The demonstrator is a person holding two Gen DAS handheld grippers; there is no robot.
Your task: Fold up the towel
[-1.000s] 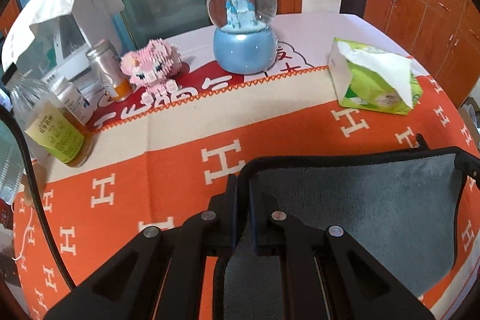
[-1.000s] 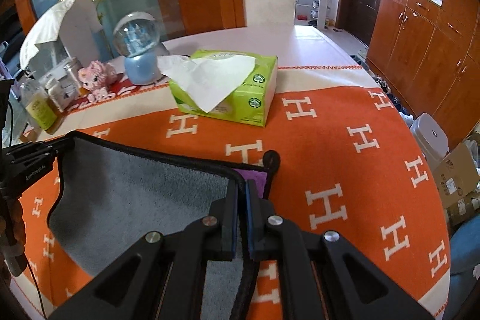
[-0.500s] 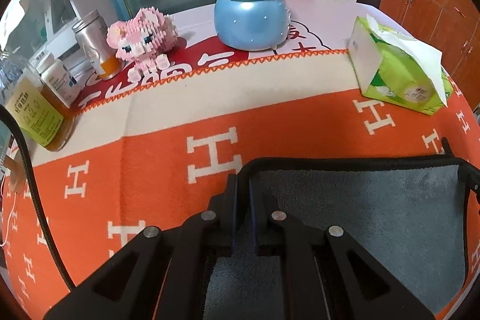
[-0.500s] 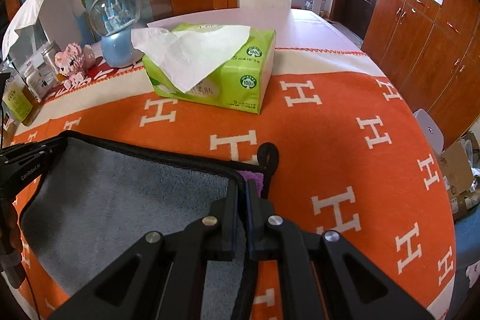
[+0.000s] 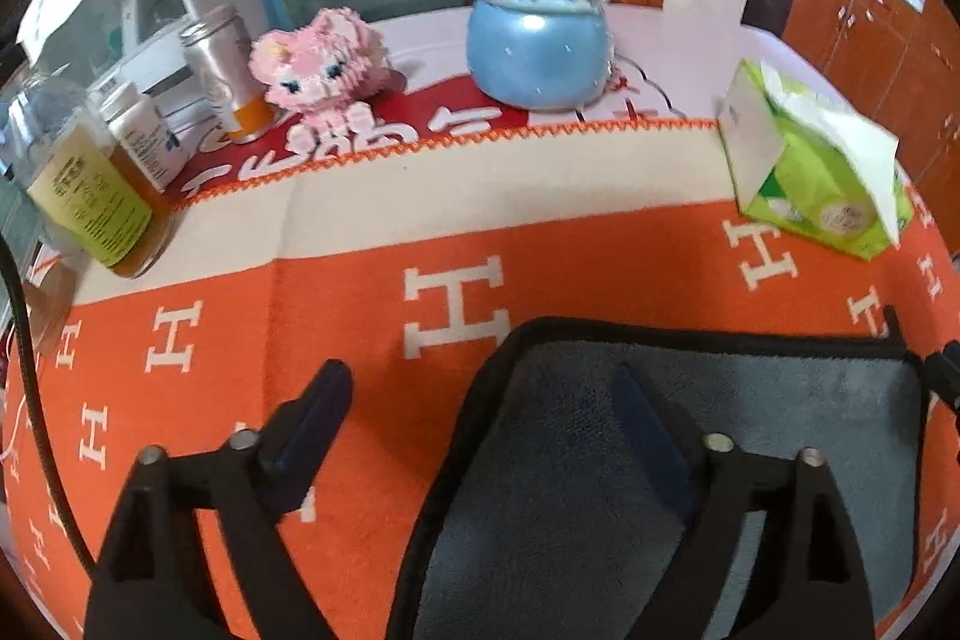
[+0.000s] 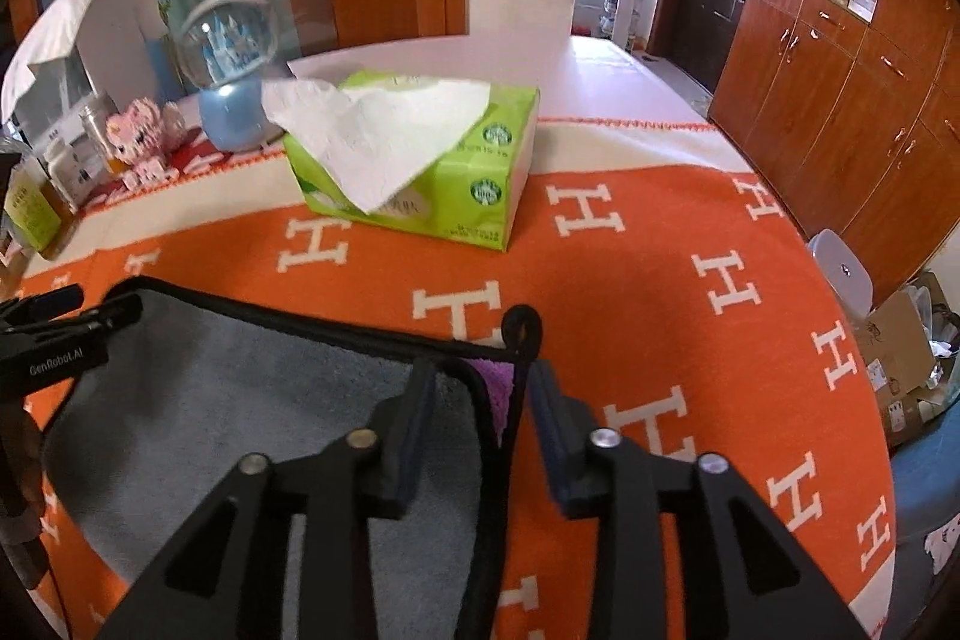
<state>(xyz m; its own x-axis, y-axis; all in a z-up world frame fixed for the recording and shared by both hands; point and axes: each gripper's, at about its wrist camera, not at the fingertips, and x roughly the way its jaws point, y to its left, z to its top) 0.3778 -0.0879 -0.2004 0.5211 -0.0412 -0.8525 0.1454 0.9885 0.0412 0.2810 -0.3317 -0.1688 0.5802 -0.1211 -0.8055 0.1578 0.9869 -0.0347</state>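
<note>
Both grippers spread wide, nothing pinched: left gripper [image 5: 480,400] over the towel's [image 5: 750,424] left corner, right gripper [image 6: 480,388] astride the right corner. Towel flat on the cloth [image 6: 630,268], folded once. Better to lift straight up, without dragging the edge.

A green tissue box [image 6: 420,160], blue snow globe [image 5: 540,16] and pink brick-built cat [image 5: 318,67] are sitting along the counter's far edge.
</note>
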